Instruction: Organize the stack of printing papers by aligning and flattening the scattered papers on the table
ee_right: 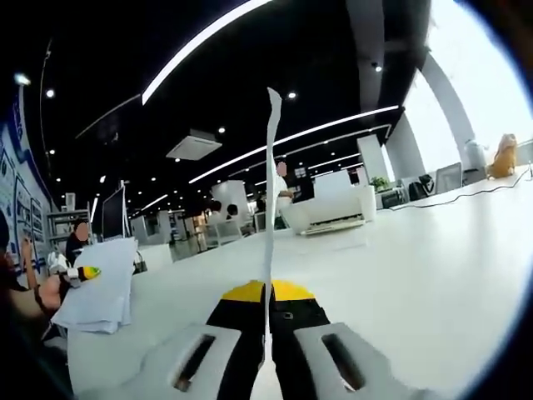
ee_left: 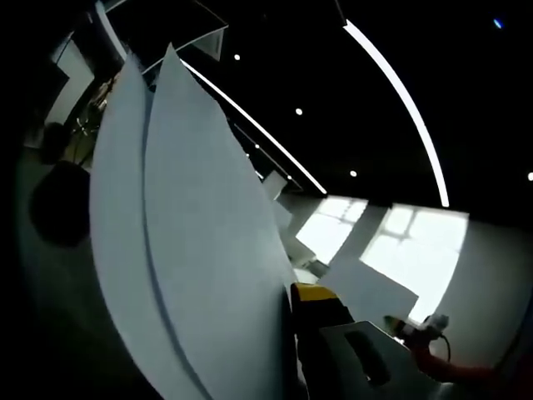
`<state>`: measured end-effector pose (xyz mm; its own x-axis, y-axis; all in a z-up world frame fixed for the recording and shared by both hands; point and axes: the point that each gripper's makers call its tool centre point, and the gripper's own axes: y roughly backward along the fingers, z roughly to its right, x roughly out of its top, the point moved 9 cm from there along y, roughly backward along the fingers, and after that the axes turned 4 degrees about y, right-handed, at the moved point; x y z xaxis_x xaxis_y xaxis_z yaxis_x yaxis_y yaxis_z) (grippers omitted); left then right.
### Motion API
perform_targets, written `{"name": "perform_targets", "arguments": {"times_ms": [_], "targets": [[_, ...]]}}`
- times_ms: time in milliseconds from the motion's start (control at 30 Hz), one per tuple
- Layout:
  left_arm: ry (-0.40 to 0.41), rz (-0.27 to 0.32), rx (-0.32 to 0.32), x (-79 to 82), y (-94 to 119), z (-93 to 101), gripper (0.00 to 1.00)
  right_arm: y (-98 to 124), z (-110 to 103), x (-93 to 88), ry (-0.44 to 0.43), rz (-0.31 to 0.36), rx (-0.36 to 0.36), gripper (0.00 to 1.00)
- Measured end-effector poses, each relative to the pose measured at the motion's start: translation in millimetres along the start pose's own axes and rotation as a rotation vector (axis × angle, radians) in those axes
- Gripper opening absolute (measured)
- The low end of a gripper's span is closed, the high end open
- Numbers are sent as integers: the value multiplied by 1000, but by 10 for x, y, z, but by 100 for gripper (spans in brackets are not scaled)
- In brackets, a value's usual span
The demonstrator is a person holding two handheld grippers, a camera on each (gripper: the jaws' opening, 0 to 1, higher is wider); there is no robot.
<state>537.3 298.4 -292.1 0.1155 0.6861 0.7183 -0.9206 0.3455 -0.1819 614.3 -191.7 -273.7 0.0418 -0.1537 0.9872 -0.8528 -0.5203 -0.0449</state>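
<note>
In the left gripper view the left gripper (ee_left: 291,350) holds thin white sheets of printing paper (ee_left: 191,250) that fan upward from its yellow-tipped jaw toward the dark ceiling; only one jaw shows beside the sheets, so whether the jaws are fully clamped on them cannot be told. In the right gripper view a stack of white papers (ee_right: 100,296) lies on the pale white table (ee_right: 400,283) at the far left, with the other gripper's tip just at its edge. The right gripper (ee_right: 266,333) has its jaws pressed together on a single white sheet seen edge-on (ee_right: 269,208), standing upright along the jaws' axis. The stack lies well left of this sheet, so the next move likely carries it leftward. Beyond is an open office with strip ceiling lights (ee_right: 275,142)
</note>
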Motion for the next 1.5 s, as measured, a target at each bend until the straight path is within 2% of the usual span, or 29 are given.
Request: {"name": "perform_targets", "arguments": {"times_ms": [167,333,667,733,800,1033,1067,1100,1200,1267,1500], "targets": [[-1,-10,14,-9,5,1,10,-38,0,-8,1,-9,13,0],[0,4,12,7,21,-11,10,-44,-16,-6,0,-9,27,0],[-15,18,7,17,29,-11,10,-27,-36,20,-6,18,45,0],[-48,11,17,1,12,-1,10,-33,-52,23,-30,28,59,0],[-70,5,24,-13,-11,7,10,-43,-82,25,-17,32,65,0],[-84,-7,40,-21,-36,-4,10,-9,-129,53,-3,55,83,0],[-86,-6,40,-20,-35,-3,10,-5,-128,60,-9,65,80,0],[-88,-5,39,-18,-32,-2,10,-13,-147,68,-61,85,95,0],[-96,-10,39,-24,-33,6,11,-30,-169,75,-71,100,78,0],[-109,-13,37,-29,-32,11,11,-64,-223,88,-114,129,104,0],[-110,-18,29,-23,-21,5,11,-156,-373,74,-110,129,120,0]]}}
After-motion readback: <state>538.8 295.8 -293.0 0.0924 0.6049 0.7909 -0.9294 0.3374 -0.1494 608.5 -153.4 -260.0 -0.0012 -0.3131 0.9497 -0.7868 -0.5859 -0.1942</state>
